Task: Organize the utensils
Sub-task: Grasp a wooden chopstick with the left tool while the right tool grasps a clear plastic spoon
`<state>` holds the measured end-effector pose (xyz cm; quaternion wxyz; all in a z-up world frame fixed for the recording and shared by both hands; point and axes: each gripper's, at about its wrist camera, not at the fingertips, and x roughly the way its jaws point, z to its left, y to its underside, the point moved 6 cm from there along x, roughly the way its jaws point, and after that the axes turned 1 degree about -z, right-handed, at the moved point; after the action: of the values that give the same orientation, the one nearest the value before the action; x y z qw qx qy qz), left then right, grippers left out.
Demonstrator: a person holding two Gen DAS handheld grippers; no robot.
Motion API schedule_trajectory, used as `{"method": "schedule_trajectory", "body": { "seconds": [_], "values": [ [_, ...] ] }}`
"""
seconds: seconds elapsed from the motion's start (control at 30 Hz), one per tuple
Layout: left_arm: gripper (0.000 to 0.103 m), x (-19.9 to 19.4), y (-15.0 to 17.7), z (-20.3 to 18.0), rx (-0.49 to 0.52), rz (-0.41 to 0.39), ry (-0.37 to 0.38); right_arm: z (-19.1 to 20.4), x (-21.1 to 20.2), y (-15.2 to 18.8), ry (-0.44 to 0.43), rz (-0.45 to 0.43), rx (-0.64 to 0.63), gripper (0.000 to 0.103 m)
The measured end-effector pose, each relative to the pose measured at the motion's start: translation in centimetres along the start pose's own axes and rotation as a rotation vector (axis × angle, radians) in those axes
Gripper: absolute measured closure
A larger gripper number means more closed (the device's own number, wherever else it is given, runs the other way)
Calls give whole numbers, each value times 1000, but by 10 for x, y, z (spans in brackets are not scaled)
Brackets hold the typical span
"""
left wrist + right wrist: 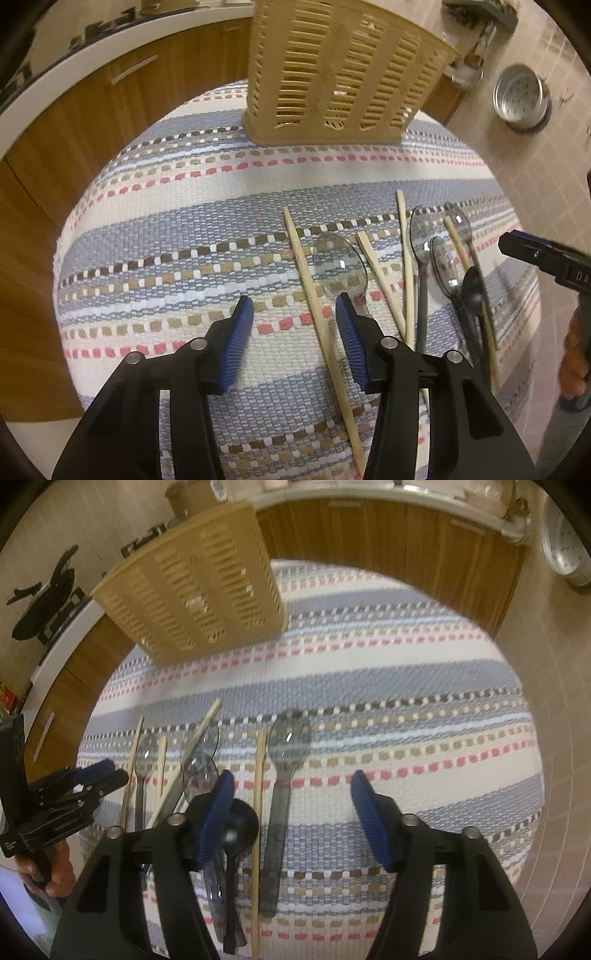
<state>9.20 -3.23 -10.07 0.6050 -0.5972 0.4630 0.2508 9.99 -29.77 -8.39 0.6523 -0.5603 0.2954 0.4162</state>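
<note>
Several wooden chopsticks and clear plastic spoons lie on a striped woven mat (166, 221). My left gripper (294, 308) hovers over the mat, open, with one chopstick (314, 295) running between its fingers, untouched. A clear spoon (338, 262) lies just beyond its right finger. My right gripper (291, 788) is open above a grey clear spoon (284, 746) and a chopstick (259, 775). A black spoon (236, 827) lies by its left finger. A tan slotted utensil basket (343, 74) (195, 590) stands at the mat's far side.
Wooden cabinet doors (92, 122) curve round the mat's far side. Tiled floor holds a round metal drain cover (522, 98). A hand (55, 875) holds the left gripper (110, 773) at the left edge of the right wrist view.
</note>
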Motion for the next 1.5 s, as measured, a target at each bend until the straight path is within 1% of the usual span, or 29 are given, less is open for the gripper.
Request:
{"method": "schedule_trajectory", "body": {
  "seconds": [0.03, 0.13, 0.17, 0.27, 0.33, 0.4, 0.47, 0.6, 0.7, 0.73, 0.77, 0.8, 0.83, 0.87, 0.93, 0.97, 1.0, 1.1, 1.13, 1.2, 1.23, 1.27, 1.33, 1.4, 1.5],
  "values": [
    [60, 0, -3, -4, 14, 7, -12, 1, 4, 0, -16, 24, 6, 50],
    [60, 8, -6, -12, 56, 18, -67, 1, 15, -2, -50, 80, 30, 64],
    [62, 11, -8, -15, 73, 20, -90, 1, 17, -3, -55, 90, 33, 65],
    [64, 15, -14, -21, 102, 32, -129, 3, 28, -9, -29, 132, 24, 65],
    [65, 17, -16, -23, 115, 44, -132, 4, 36, -12, -20, 160, 22, 65],
    [65, 20, -20, -23, 123, 60, -129, 6, 42, -14, 4, 171, 3, 66],
    [65, 23, -24, -25, 135, 71, -127, 10, 46, -16, 37, 181, -19, 69],
    [66, 25, -27, -26, 154, 92, -122, 17, 56, -20, 75, 196, -50, 83],
    [73, 24, -29, -29, 178, 95, -124, 22, 59, -20, 99, 199, -81, 86],
    [87, 24, -30, -31, 196, 89, -142, 25, 60, -20, 104, 200, -90, 87],
    [94, 25, -29, -32, 212, 81, -165, 28, 62, -20, 97, 201, -96, 88],
    [96, 25, -30, -32, 220, 74, -179, 30, 63, -18, 84, 206, -97, 89],
    [99, 26, -31, -32, 216, 67, -172, 32, 64, -17, 82, 203, -99, 89],
    [99, 26, -31, -31, 211, 63, -169, 32, 64, -17, 83, 198, -103, 90],
    [99, 24, -32, -30, 185, 48, -136, 36, 63, -15, 76, 181, -105, 94],
    [99, 23, -32, -27, 167, 39, -106, 36, 59, -14, 68, 169, -106, 94],
    [99, 20, -34, -23, 124, 21, -39, 30, 48, -11, 54, 156, -106, 94],
    [99, 12, -33, -11, 70, -28, 28, 32, 32, -6, 45, 113, -105, 94],
    [99, 10, -34, -9, 59, -37, 41, 33, 29, -6, 28, 95, -108, 94],
    [99, 7, -36, -4, 34, -46, 69, 32, 27, -3, 23, 89, -103, 95],
    [99, 6, -37, -2, 26, -53, 75, 32, 25, -2, 16, 85, -98, 98],
    [99, 4, -38, -1, 21, -64, 82, 33, 23, -1, -6, 77, -95, 103],
    [99, -8, -35, -5, 10, -101, 104, 32, 17, -3, -28, 53, -85, 103],
    [99, -22, -37, -9, 8, -149, 117, 29, 10, -7, -39, 28, -91, 103],
    [99, -36, -41, -16, 8, -198, 133, 28, 4, -10, -46, 7, -100, 103]
  ]
}}
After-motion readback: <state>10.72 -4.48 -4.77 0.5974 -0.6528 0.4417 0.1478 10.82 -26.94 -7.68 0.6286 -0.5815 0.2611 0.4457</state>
